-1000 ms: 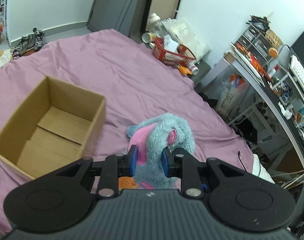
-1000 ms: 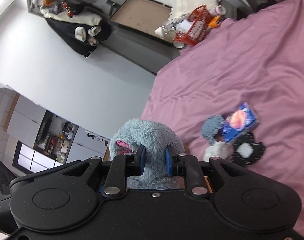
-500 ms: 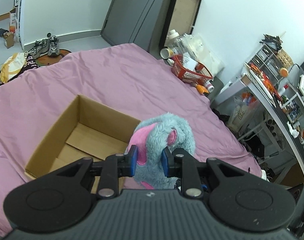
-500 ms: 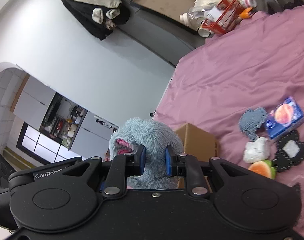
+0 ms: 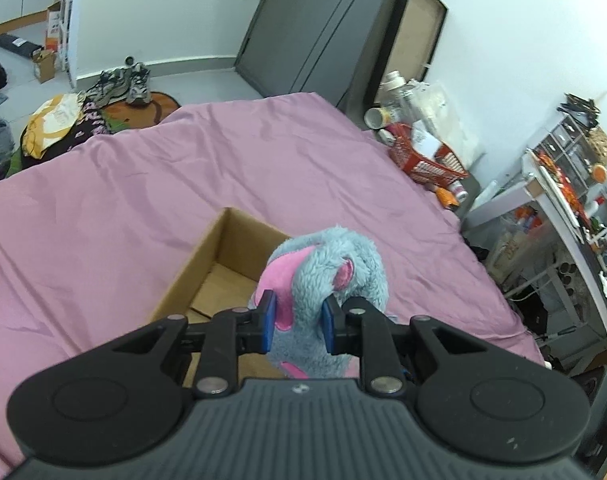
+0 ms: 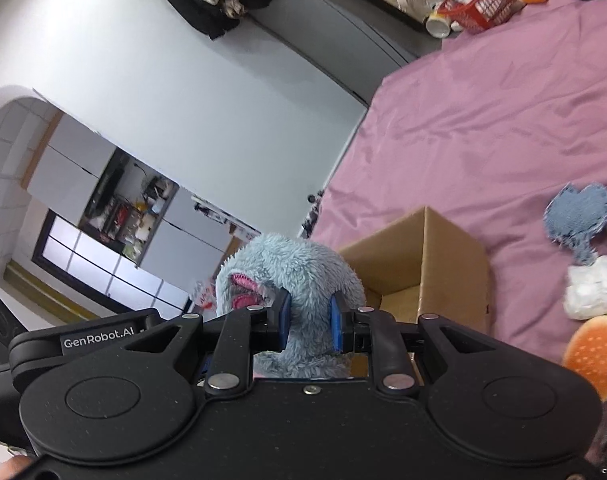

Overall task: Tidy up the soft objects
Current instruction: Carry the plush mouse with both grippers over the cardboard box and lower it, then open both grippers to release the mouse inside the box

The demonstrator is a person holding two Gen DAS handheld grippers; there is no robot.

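In the left wrist view we are seeing the pink bed filling the middle of the frame, with shoes lying on the floor at the upper left. The box, open at the top, is sitting on the bed just left of centre. Our left hand-held gripper is pinching the plush at lower centre, its blue pads pressing into the grey-blue fur and a pink patch. The plush is hanging in front of the box's right edge, hiding that corner. A red basket is standing beyond the bed's far edge at the upper right, and cluttered shelves are running down the right edge.

In the right wrist view, which is tilted, we are seeing a white wall and a dark rack at the left. Our right hand-held gripper is pinching the same plush at lower centre, pads sinking into the fur. The box is showing just right of the plush and behind it. Further right, on the bed, a denim patch, a white pad and a watermelon toy are lying in a column along the right edge. The red basket is showing at the top right.
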